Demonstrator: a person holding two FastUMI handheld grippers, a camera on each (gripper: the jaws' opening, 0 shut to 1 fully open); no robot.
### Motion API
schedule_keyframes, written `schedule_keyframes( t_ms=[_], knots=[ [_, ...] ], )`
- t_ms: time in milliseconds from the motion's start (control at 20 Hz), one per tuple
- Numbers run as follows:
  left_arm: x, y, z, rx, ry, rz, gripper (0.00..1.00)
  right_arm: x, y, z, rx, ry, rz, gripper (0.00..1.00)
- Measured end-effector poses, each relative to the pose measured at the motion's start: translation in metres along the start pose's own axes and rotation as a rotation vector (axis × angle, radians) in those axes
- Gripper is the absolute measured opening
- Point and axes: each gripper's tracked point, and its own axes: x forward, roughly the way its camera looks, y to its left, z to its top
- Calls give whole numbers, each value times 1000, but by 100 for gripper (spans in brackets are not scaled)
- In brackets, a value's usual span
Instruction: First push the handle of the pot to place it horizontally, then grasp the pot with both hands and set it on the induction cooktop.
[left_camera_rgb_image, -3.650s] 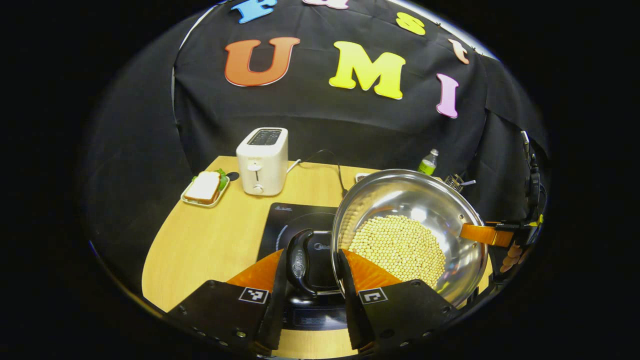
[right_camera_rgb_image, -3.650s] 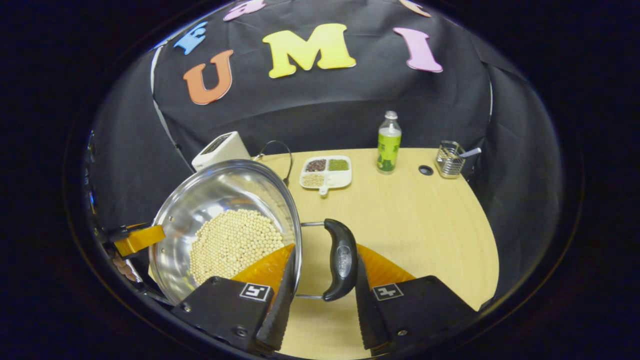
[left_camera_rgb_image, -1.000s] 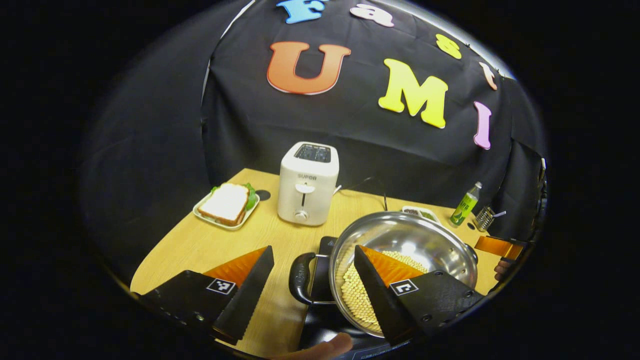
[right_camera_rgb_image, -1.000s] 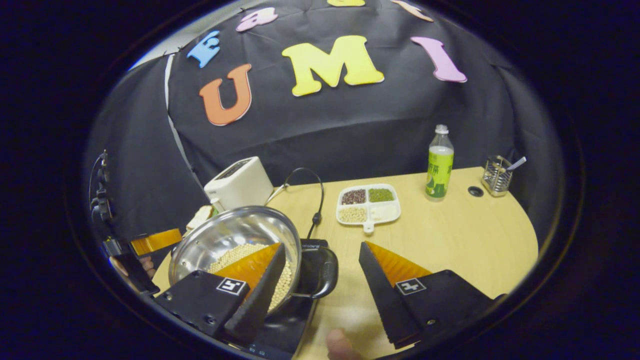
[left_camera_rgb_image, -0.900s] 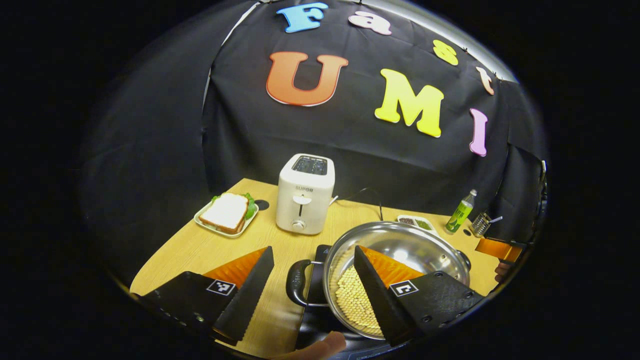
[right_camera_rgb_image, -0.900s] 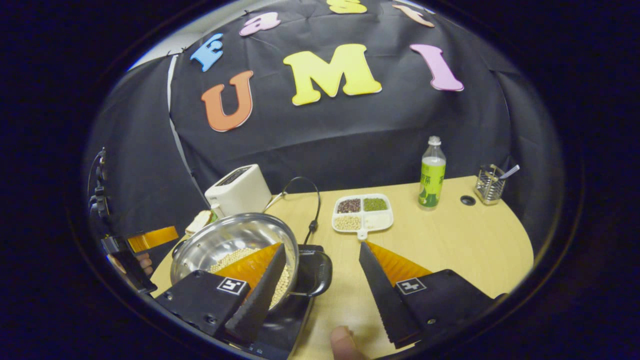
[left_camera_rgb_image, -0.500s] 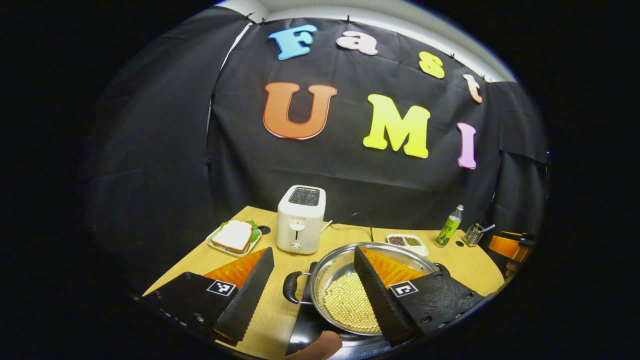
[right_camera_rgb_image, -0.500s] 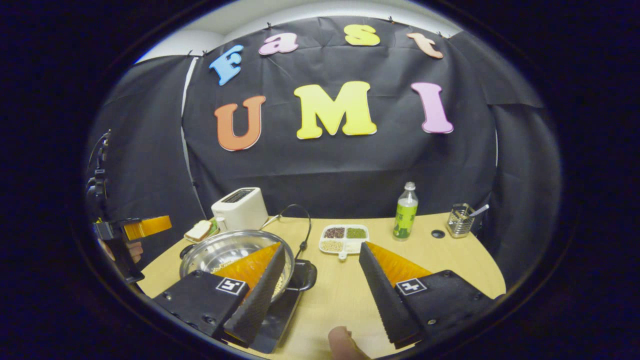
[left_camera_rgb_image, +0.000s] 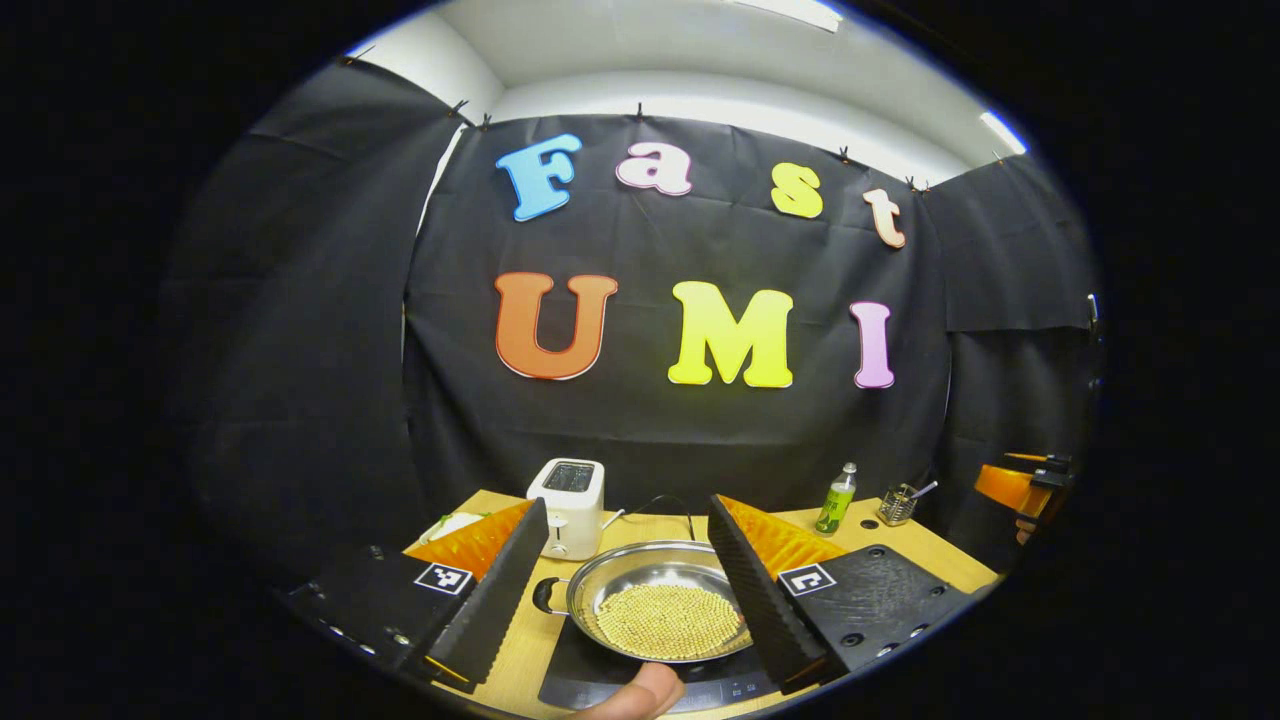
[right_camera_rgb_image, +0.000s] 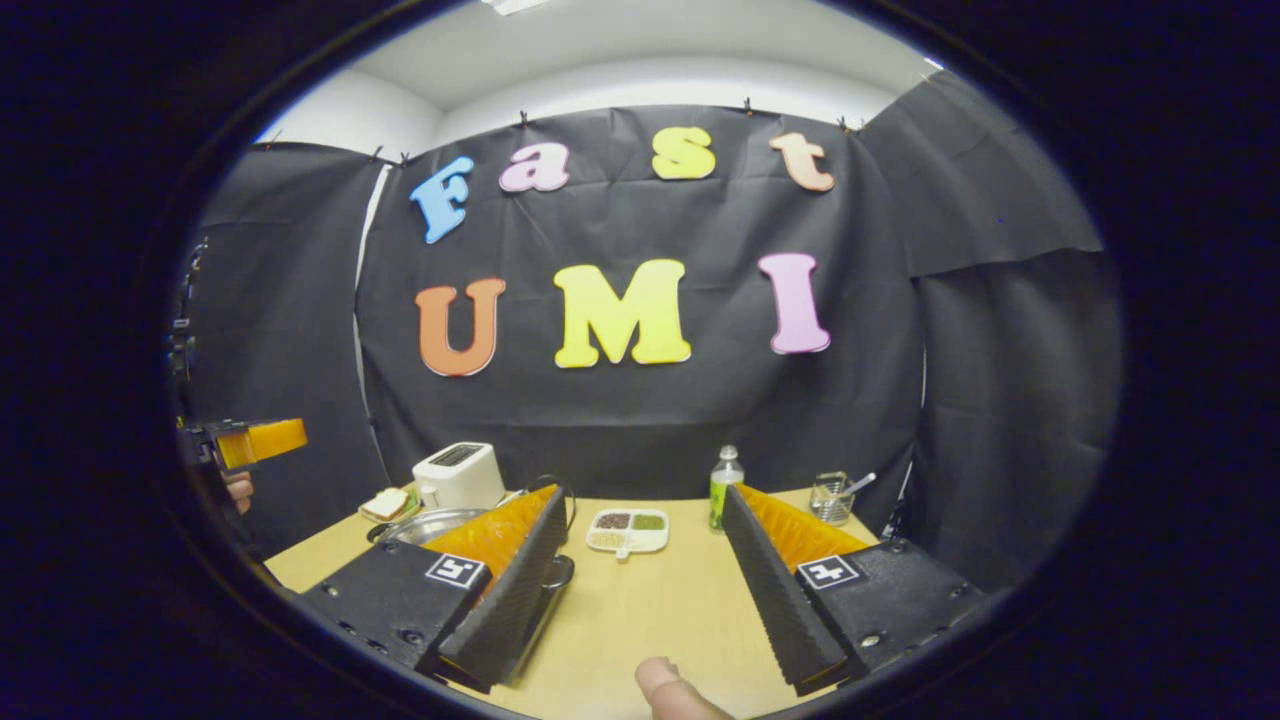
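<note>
The steel pot (left_camera_rgb_image: 650, 612), its bottom covered with pale beans, sits level on the black induction cooktop (left_camera_rgb_image: 590, 672), with one black handle (left_camera_rgb_image: 545, 596) pointing left. My left gripper (left_camera_rgb_image: 626, 502) hangs open, well back from the pot and above it, with nothing between its fingers. The right gripper (left_camera_rgb_image: 1020, 485) shows at the far right edge of the left gripper view. In the right gripper view the pot (right_camera_rgb_image: 415, 526) is mostly hidden behind one finger, and its other handle (right_camera_rgb_image: 560, 572) peeks out. My right gripper (right_camera_rgb_image: 644, 492) is open and empty. The left gripper (right_camera_rgb_image: 250, 441) shows at the far left.
On the wooden table (right_camera_rgb_image: 640, 610) stand a white toaster (left_camera_rgb_image: 568, 505), a sandwich plate (right_camera_rgb_image: 390, 503), a divided bean tray (right_camera_rgb_image: 627, 530), a green bottle (right_camera_rgb_image: 722, 488) and a wire utensil holder (right_camera_rgb_image: 830, 497). A thumb tip (left_camera_rgb_image: 635, 695) shows at the bottom edge.
Both grippers, earlier shut on the pot's handles while carrying it, have opened and drawn back and upward. The pot stays on the cooktop and looks smaller.
</note>
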Motion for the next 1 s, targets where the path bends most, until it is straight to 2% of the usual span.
schedule_keyframes(
  t_ms=[150,250,350,600,800,1000],
  knots=[
    [-30,-24,24,30,-47,20,95,-46,-26,21,-3,-63,-32,99],
    [-53,-47,34,17,-73,-7,95,-76,-43,30,-9,-114,-56,98],
    [-72,-64,38,22,-87,-14,95,-105,-60,36,-8,-155,-92,98],
    [-107,-112,28,8,-101,-51,95,-163,-88,44,13,-187,-124,98],
    [-126,-131,7,44,-62,-94,95,-181,-101,44,35,-226,-143,97],
    [-132,-124,3,64,-68,-67,96,-179,-109,24,79,-168,-139,98]
  ],
)
